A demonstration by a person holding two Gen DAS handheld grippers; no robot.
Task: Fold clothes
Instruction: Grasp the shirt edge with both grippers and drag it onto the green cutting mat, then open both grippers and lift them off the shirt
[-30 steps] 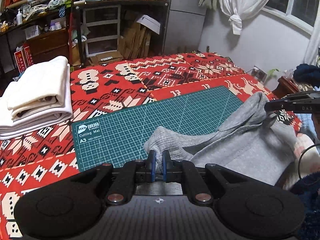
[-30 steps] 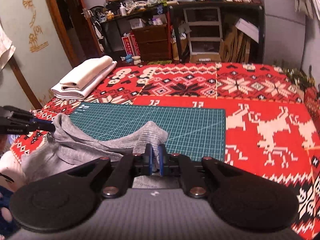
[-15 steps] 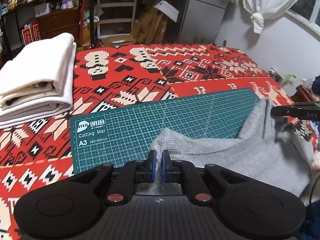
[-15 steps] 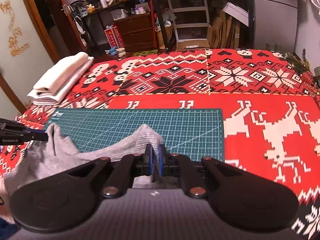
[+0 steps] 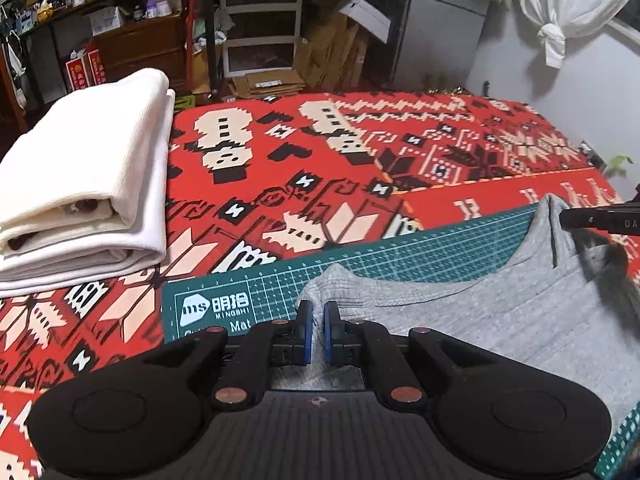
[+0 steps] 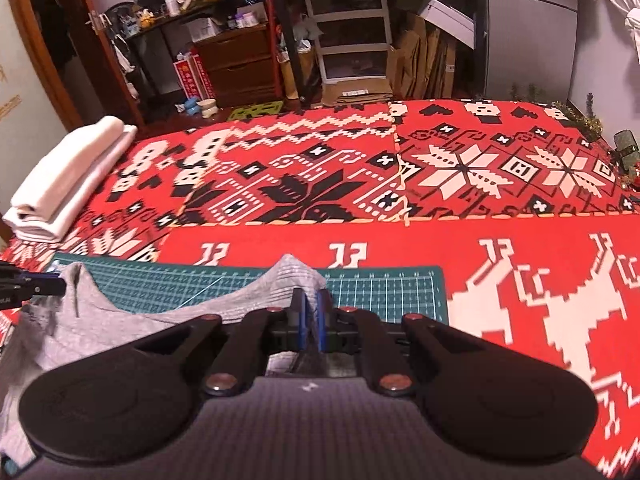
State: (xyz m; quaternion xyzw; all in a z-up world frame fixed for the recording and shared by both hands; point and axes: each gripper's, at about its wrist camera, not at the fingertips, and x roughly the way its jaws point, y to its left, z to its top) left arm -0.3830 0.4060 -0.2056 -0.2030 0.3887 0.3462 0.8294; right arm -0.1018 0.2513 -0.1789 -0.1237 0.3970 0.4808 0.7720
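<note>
Both tools are pinching the grey garment (image 5: 500, 312) over the green mat (image 5: 400, 258), which is lying on the red patterned blanket (image 5: 320, 184). The left tool (image 5: 315, 330) is nearly closed, with a peak of ribbed grey cloth bunching between its blue pads (image 5: 306, 332); the right tool (image 6: 310, 314) is closed just as far on another peak of the same cloth. The garment is sagging between the two grips, covering the near part of the mat. Its lower part is vanishing under the black tool bodies and off the frame edges, so I cannot tell what kind of garment it is. Motion blur is smearing the cloth beside the far tool in each view. Each tool is showing in the other's view only as a dark tip, cut off by the edge. The mat's printed label is half hidden behind the left tool. Beyond the mat's left end, folded white cloth (image 5: 84, 184) is sitting in a stack.
</note>
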